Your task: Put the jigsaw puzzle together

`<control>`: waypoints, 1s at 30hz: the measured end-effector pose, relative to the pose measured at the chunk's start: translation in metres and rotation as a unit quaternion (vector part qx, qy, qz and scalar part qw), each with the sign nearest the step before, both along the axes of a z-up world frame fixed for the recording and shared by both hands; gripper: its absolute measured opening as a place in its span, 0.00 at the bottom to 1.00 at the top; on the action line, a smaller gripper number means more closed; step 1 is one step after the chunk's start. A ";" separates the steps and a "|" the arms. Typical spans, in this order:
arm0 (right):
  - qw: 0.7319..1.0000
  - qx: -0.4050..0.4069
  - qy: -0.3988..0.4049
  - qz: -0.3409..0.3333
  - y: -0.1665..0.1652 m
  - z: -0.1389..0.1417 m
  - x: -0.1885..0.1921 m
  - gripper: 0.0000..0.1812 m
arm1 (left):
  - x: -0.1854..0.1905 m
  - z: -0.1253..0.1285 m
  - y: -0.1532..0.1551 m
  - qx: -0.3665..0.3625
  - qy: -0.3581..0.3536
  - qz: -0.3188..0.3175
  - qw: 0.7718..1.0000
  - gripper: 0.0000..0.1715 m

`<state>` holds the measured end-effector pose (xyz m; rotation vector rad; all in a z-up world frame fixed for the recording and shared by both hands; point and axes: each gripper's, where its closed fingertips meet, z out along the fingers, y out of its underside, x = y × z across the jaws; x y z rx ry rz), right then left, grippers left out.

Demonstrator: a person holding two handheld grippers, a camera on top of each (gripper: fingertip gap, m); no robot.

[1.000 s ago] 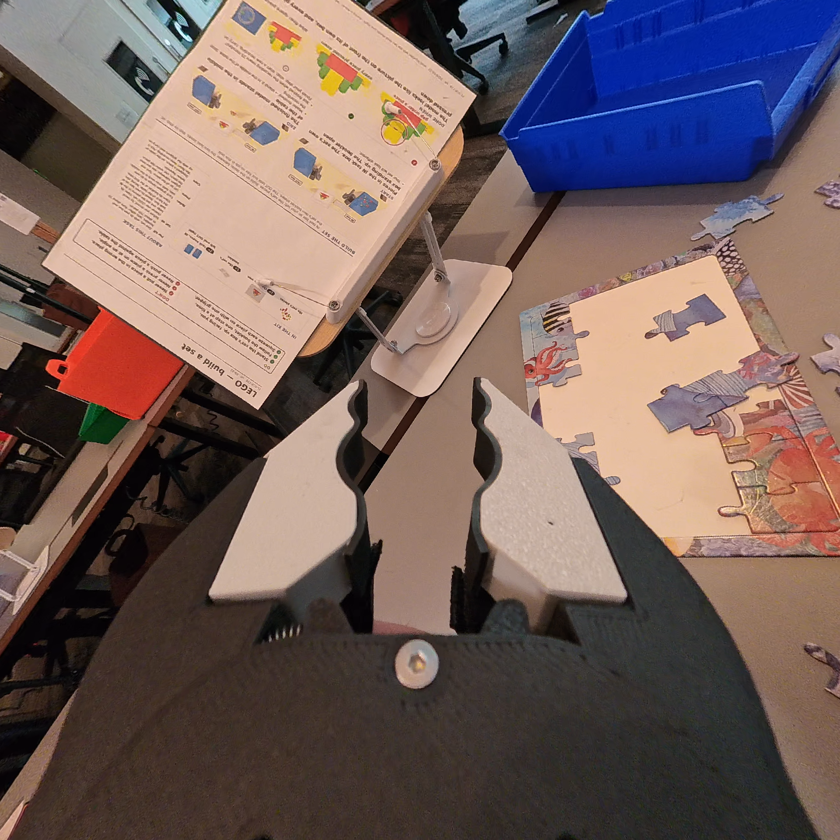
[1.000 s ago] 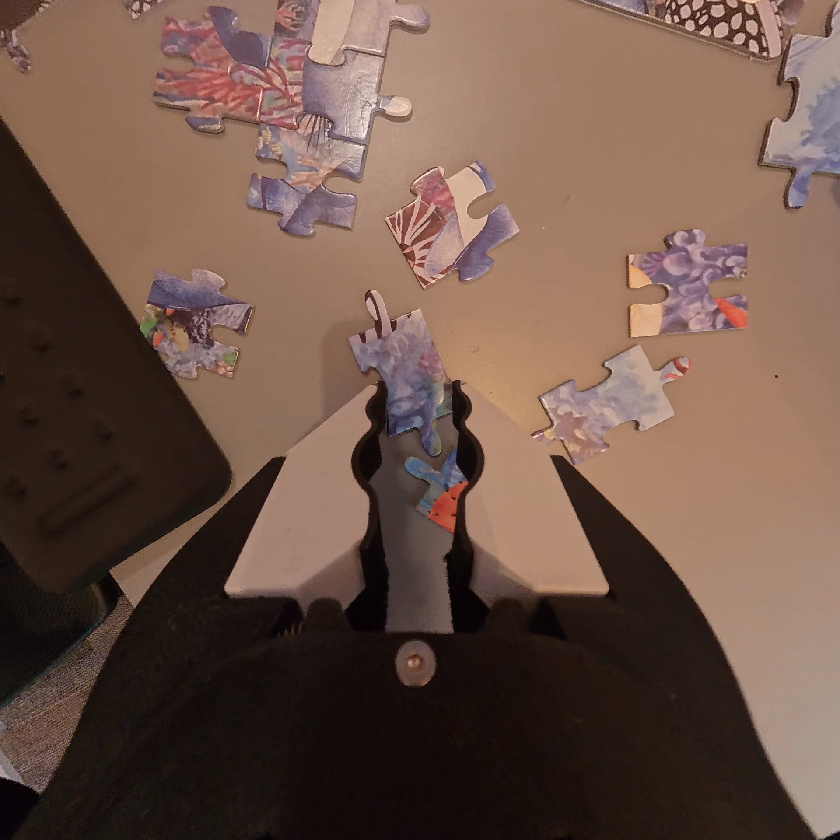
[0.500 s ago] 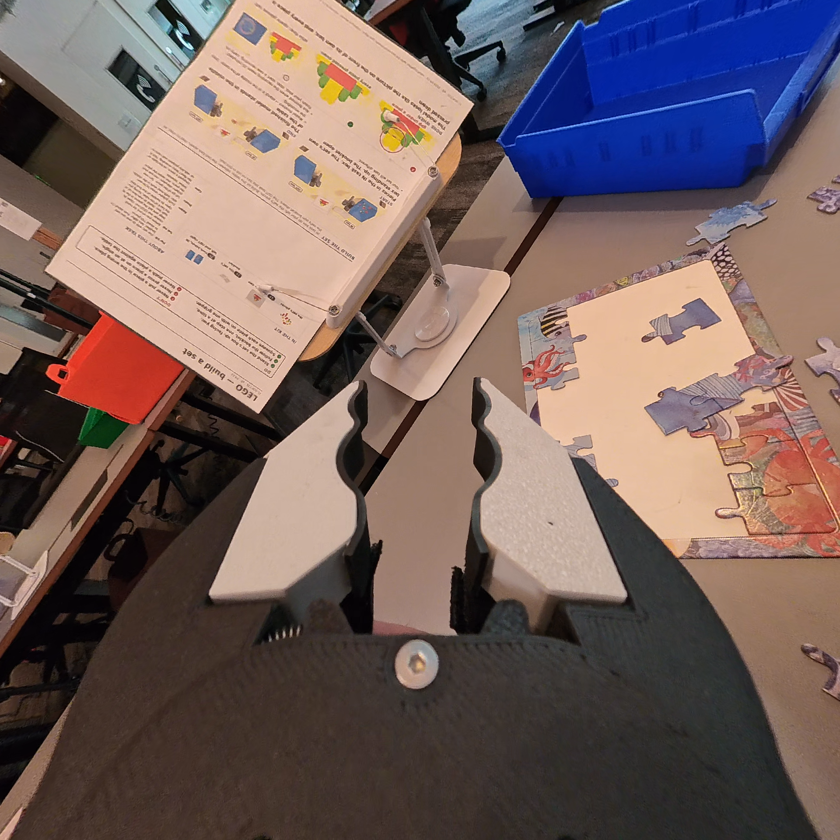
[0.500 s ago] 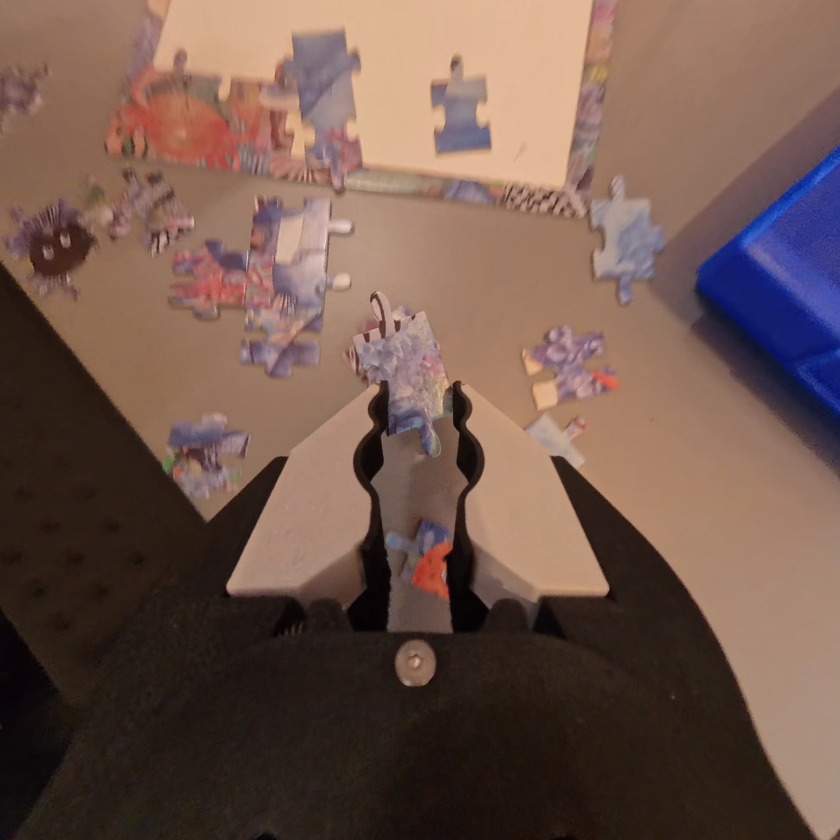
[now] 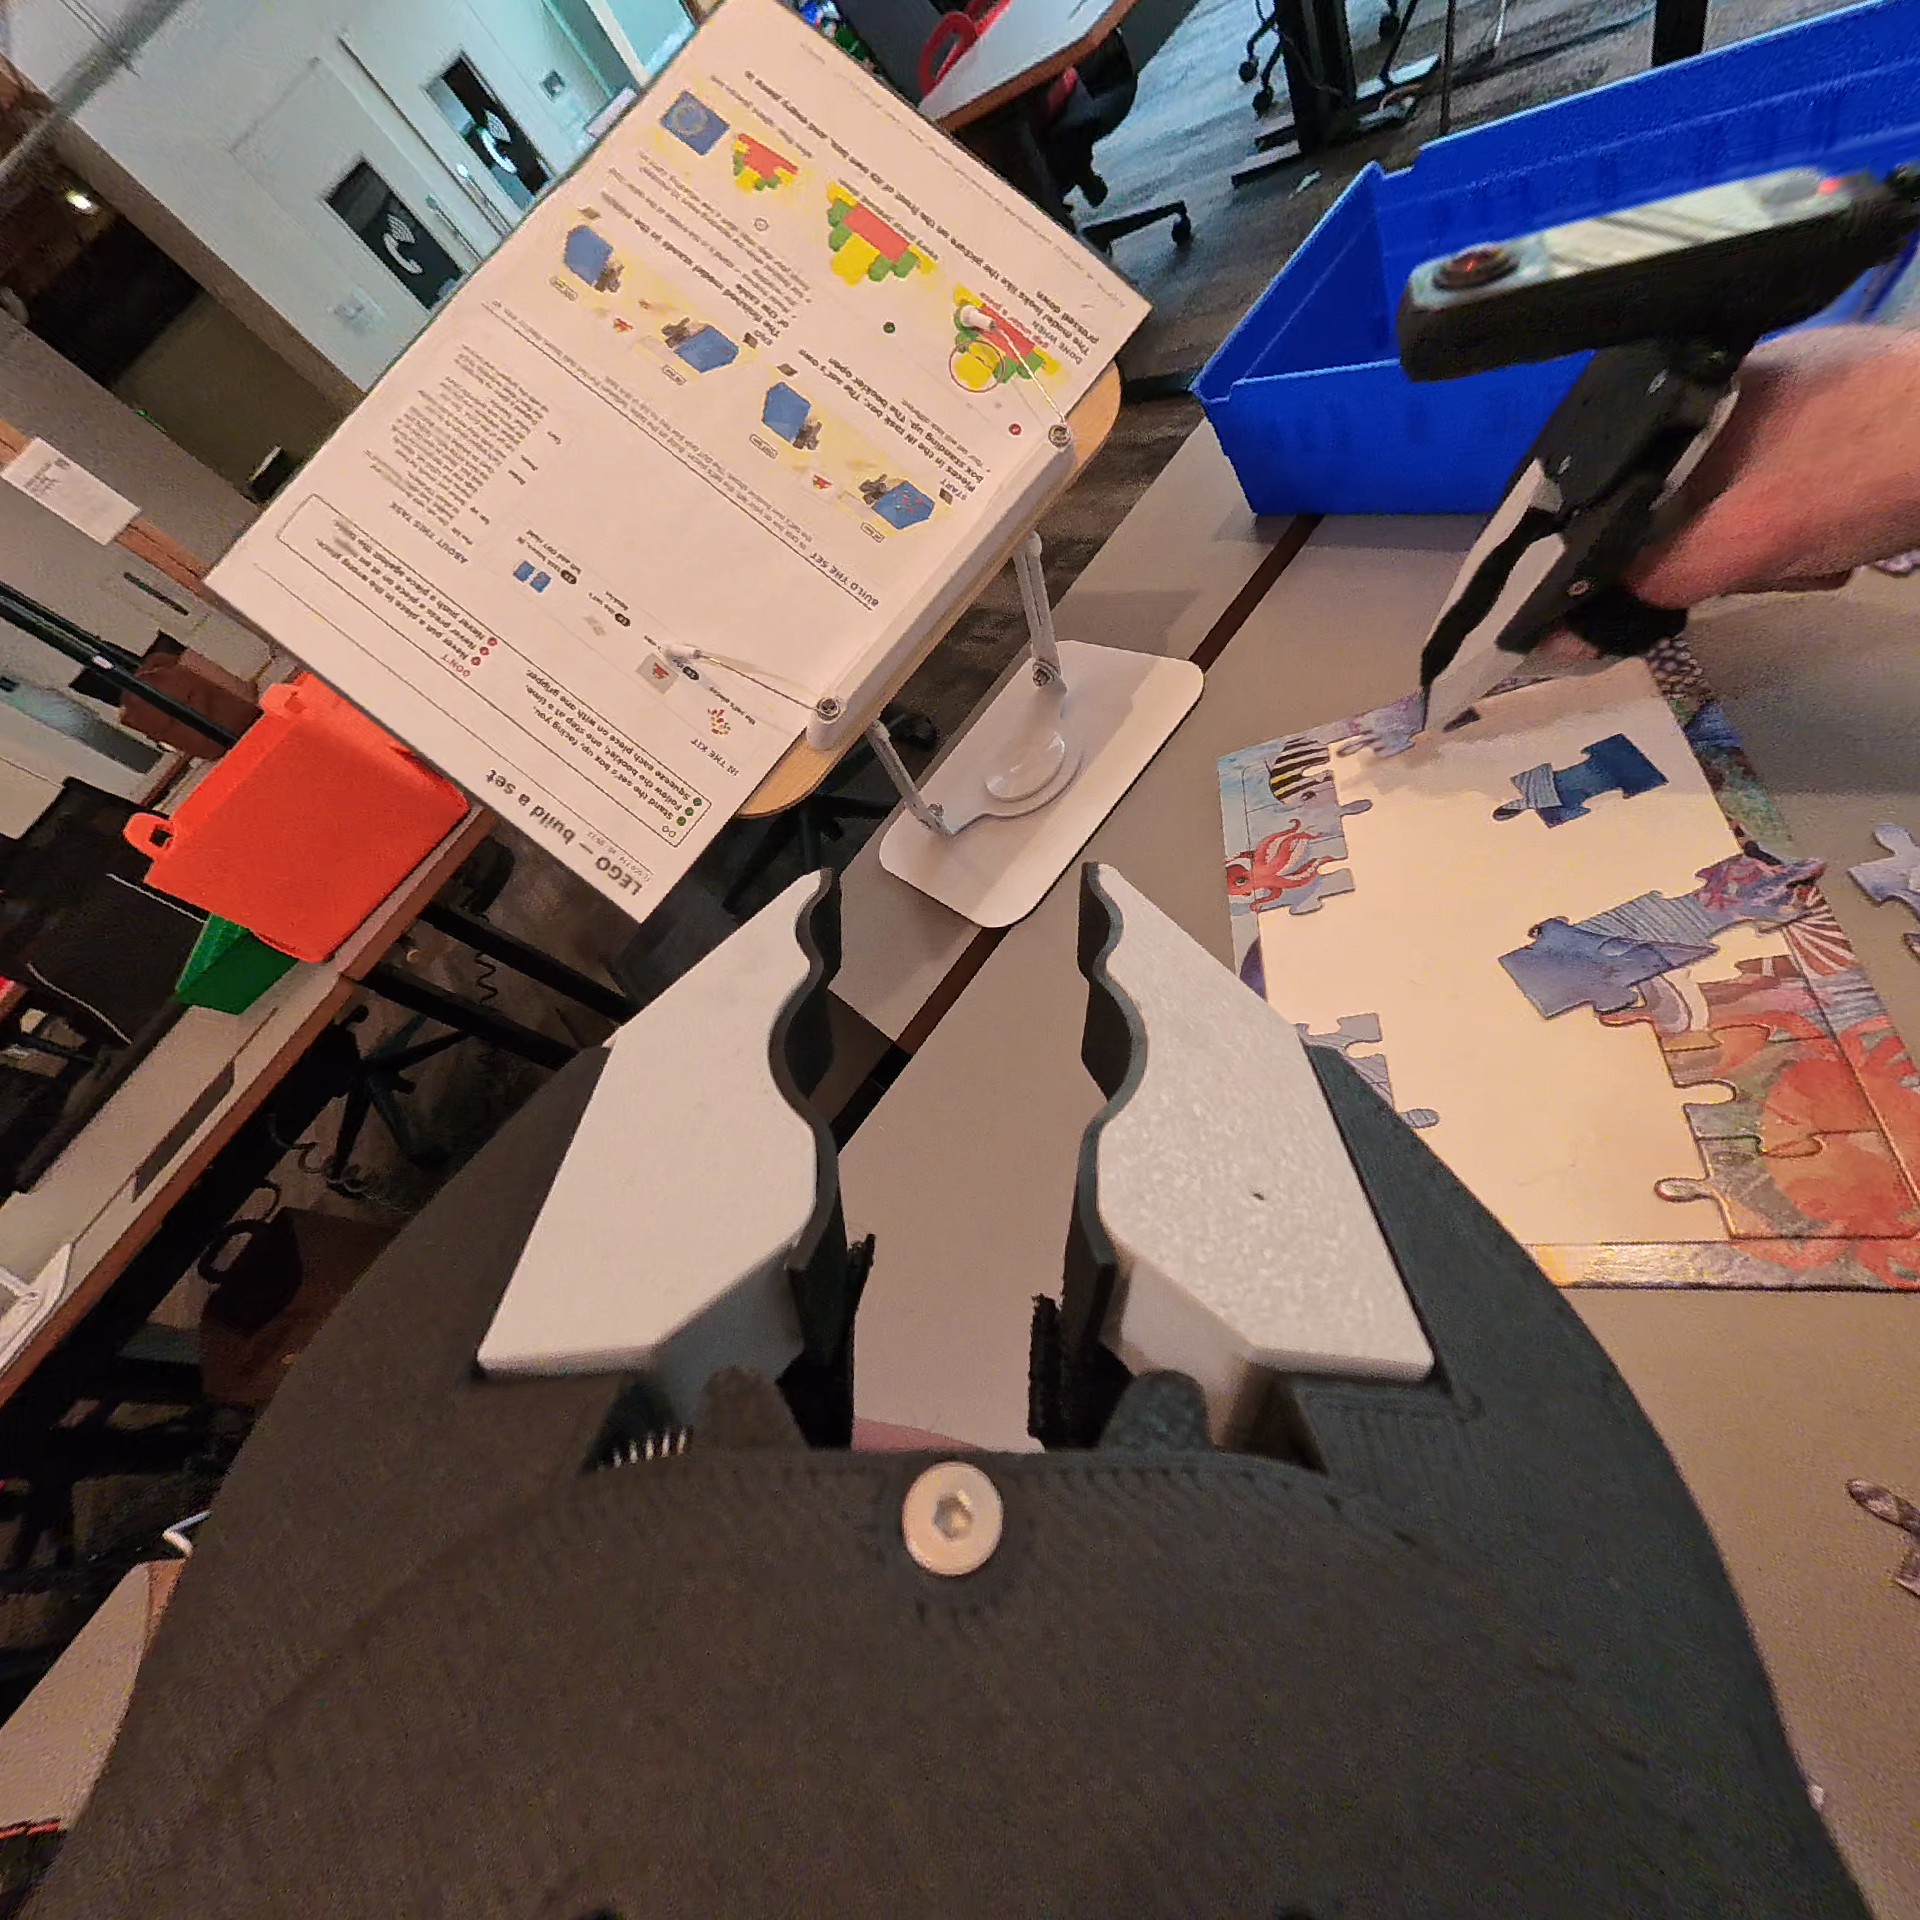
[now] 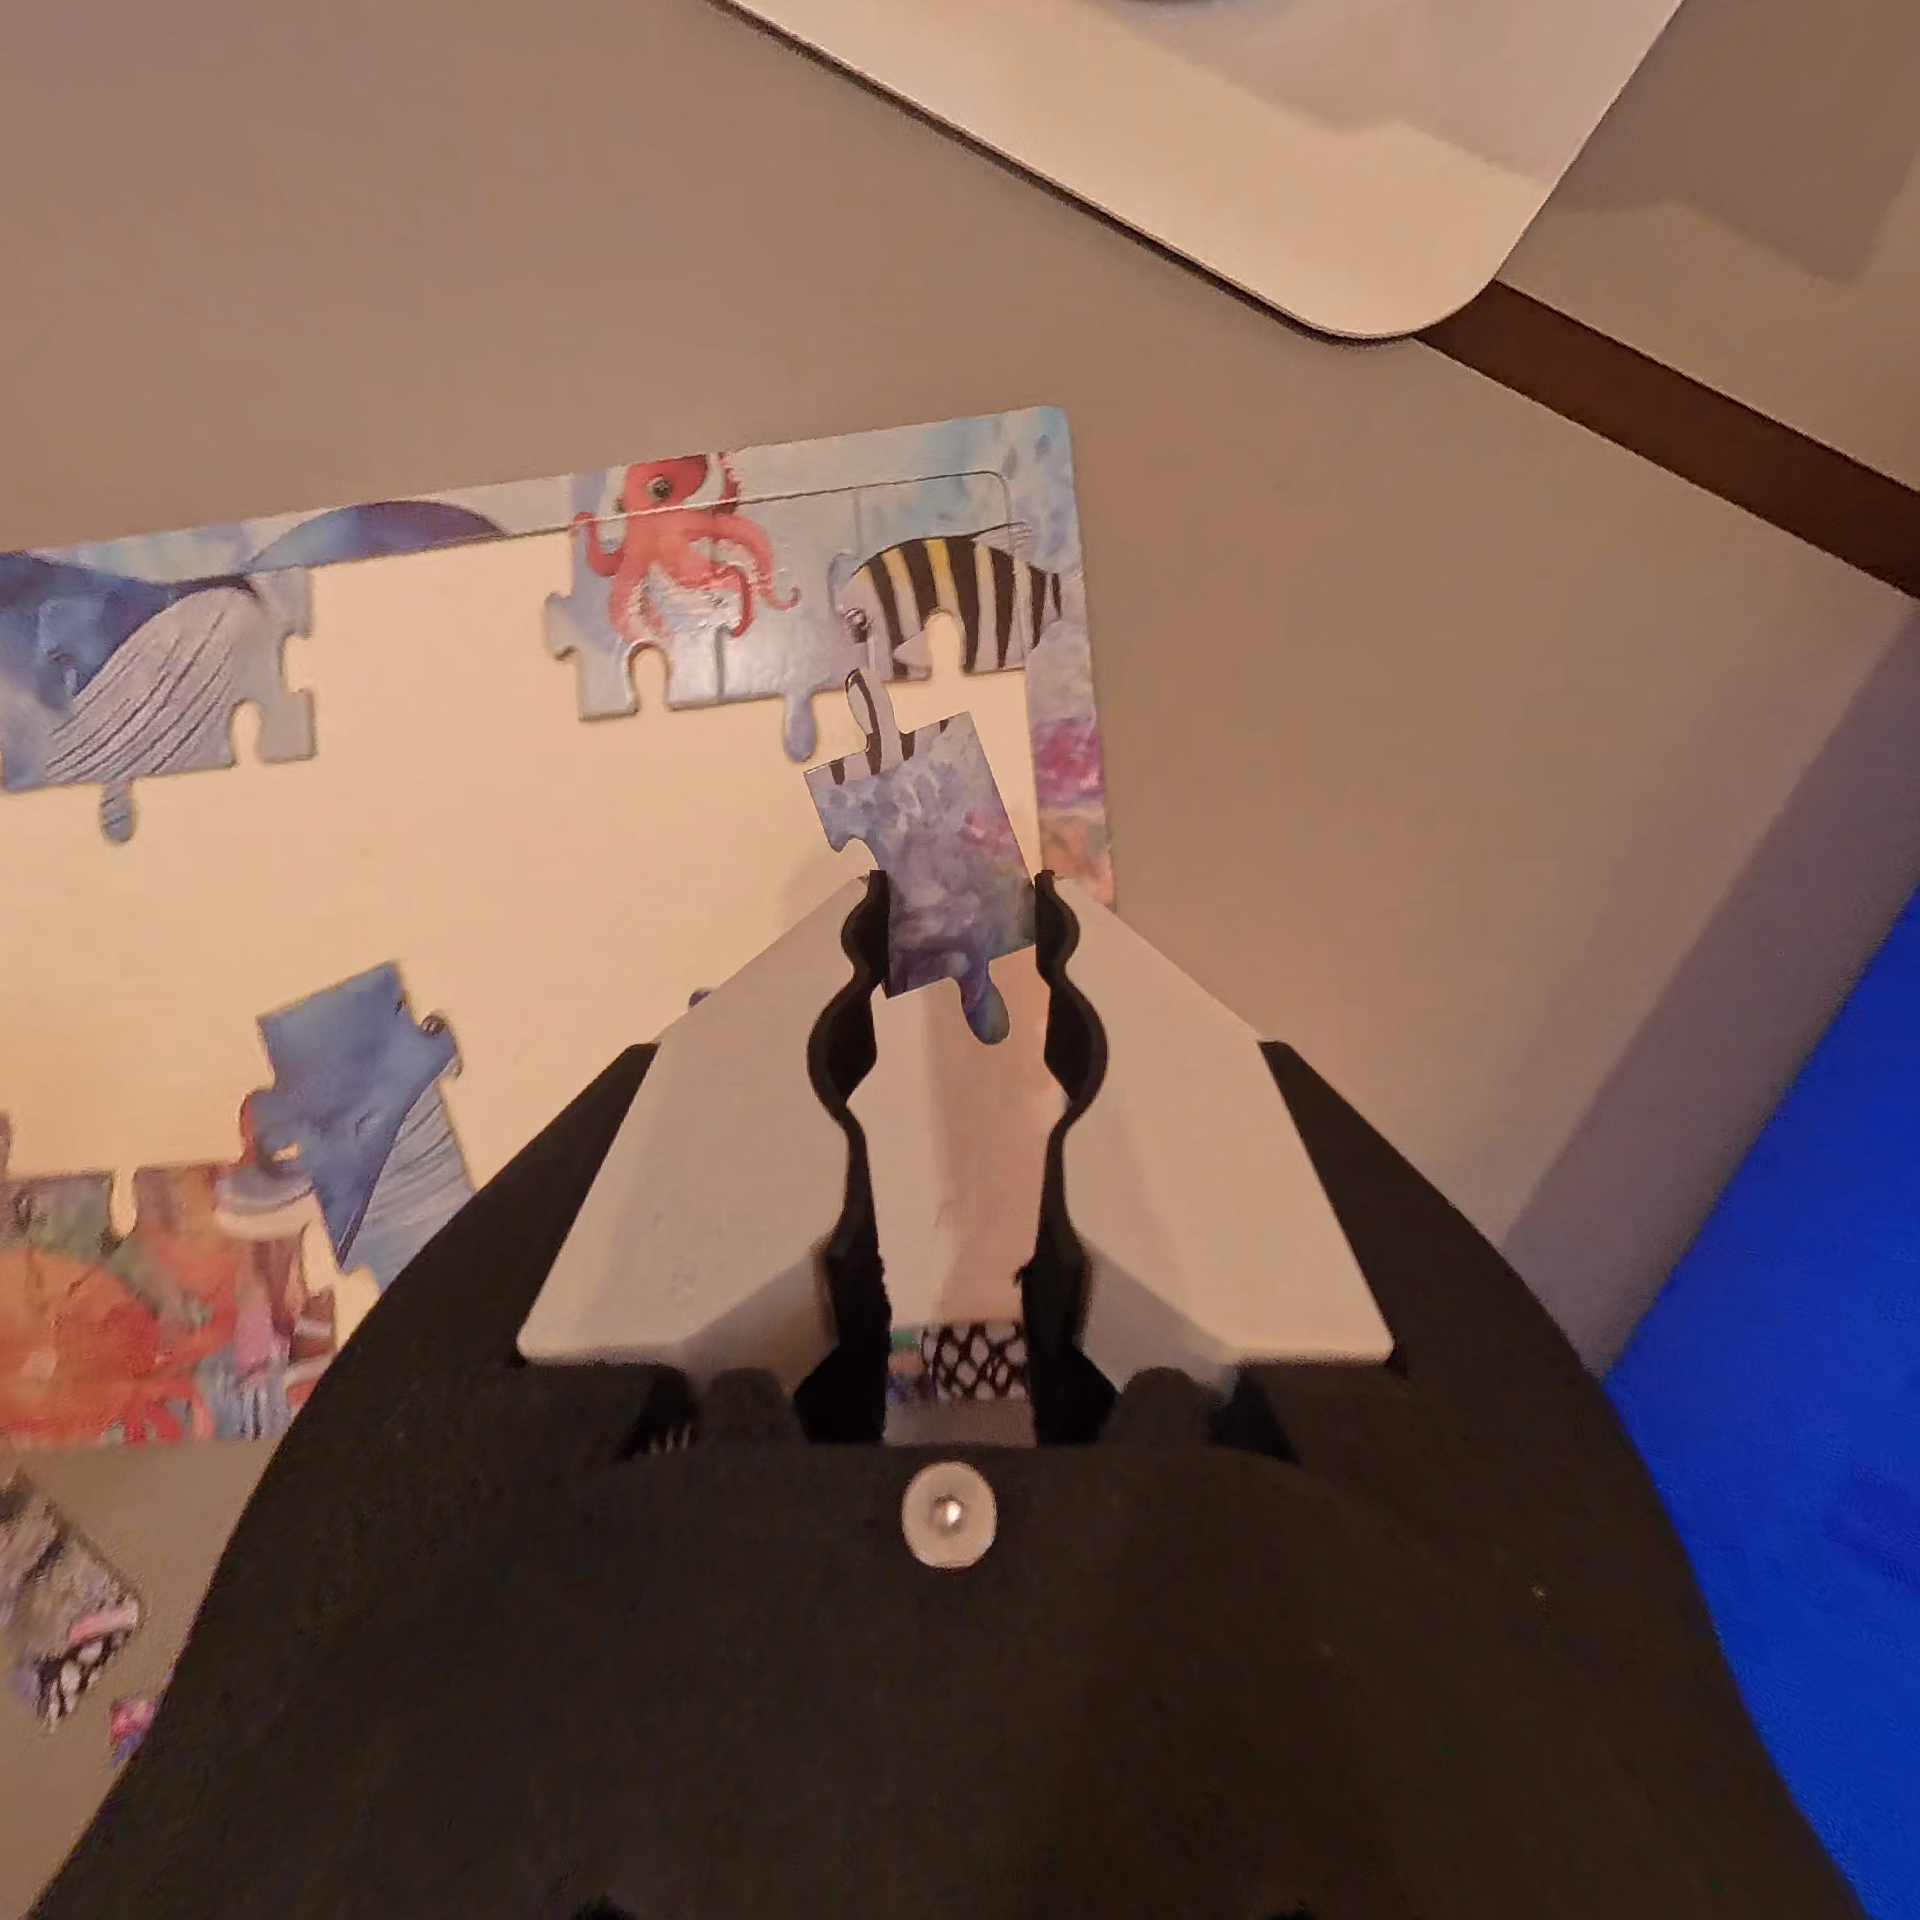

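We find the right gripper [image 6: 958, 883] with jaws pinching the puzzle piece [image 6: 928, 831] by its near edges; it looks thin, light and bendable. The left gripper [image 5: 956, 894] holds nothing, jaws parted.

Grey table [image 5: 966, 1143], dark carpet floor [image 5: 1164, 156], office chairs [image 5: 1101, 125], white wall [image 5: 260, 135].

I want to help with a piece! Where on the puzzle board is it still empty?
The cream middle of the puzzle tray is bare, between the octopus piece and the loose blue piece. It's crowded around the orange joined pieces.
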<state>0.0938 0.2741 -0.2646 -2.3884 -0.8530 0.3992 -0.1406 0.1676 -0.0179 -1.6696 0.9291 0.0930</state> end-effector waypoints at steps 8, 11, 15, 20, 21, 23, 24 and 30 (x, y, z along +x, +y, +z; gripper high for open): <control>0.996 -0.021 0.028 -0.077 0.025 -0.018 -0.009 0.15 | -0.009 0.005 -0.001 0.005 -0.022 -0.004 1.000 0.26; 0.996 -0.022 0.037 -0.080 0.021 -0.016 -0.017 0.15 | -0.011 0.009 -0.003 0.009 -0.029 -0.007 1.000 0.26; 0.996 -0.001 0.020 -0.082 0.019 -0.008 -0.013 0.18 | -0.016 0.014 -0.007 0.016 -0.039 -0.007 0.999 0.26; 1.000 0.027 0.013 0.004 0.013 0.005 -0.039 0.17 | -0.019 0.018 -0.010 0.021 -0.045 -0.008 0.999 0.25; 0.999 0.025 -0.010 0.022 0.013 0.000 -0.042 0.19 | -0.019 0.018 -0.010 0.021 -0.045 -0.008 0.999 0.25; 0.998 0.035 -0.048 0.036 0.018 -0.009 -0.044 0.18 | -0.019 0.019 -0.011 0.022 -0.046 -0.009 0.999 0.25; 0.997 0.027 -0.061 0.036 0.019 -0.015 -0.042 0.17 | -0.019 0.019 -0.011 0.023 -0.047 -0.009 0.999 0.25; 1.000 0.012 -0.013 0.003 0.024 -0.019 -0.036 0.09 | -0.024 0.019 -0.009 0.022 -0.051 -0.005 0.998 0.26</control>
